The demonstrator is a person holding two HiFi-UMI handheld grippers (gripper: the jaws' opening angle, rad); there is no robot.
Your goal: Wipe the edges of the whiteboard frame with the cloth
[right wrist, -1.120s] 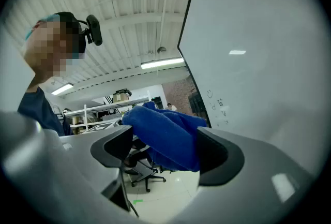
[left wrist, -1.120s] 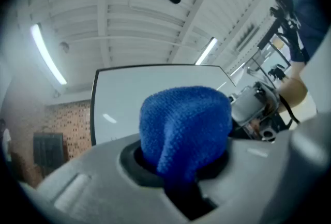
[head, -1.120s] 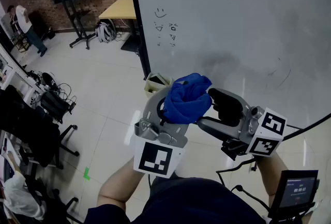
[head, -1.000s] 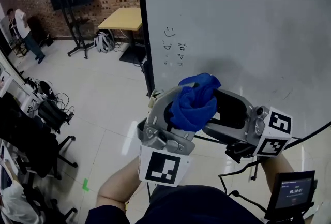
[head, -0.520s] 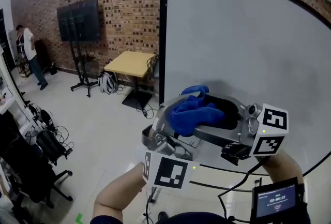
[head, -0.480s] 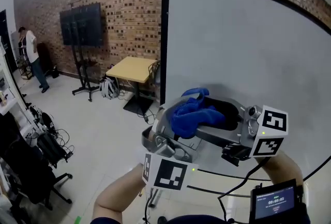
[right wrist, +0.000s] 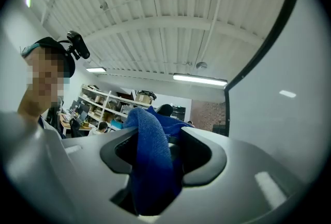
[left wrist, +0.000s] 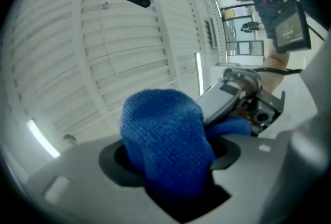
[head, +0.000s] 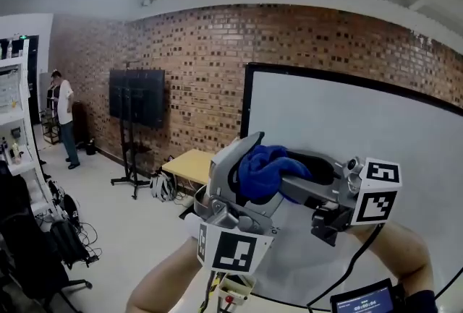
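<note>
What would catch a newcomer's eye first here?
A blue cloth sits mid-frame between the jaws of the left hand-held gripper, which have just been opening, and of the right hand-held gripper, which have just been closing. Behind stands the black-framed whiteboard, against a brick wall.

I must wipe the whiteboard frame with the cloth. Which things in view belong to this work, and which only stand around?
For the job:
- blue cloth
- whiteboard
- its black frame

Only standing around:
- screen on a stand
- yellow table
- shelves
- person at the far wall
</note>
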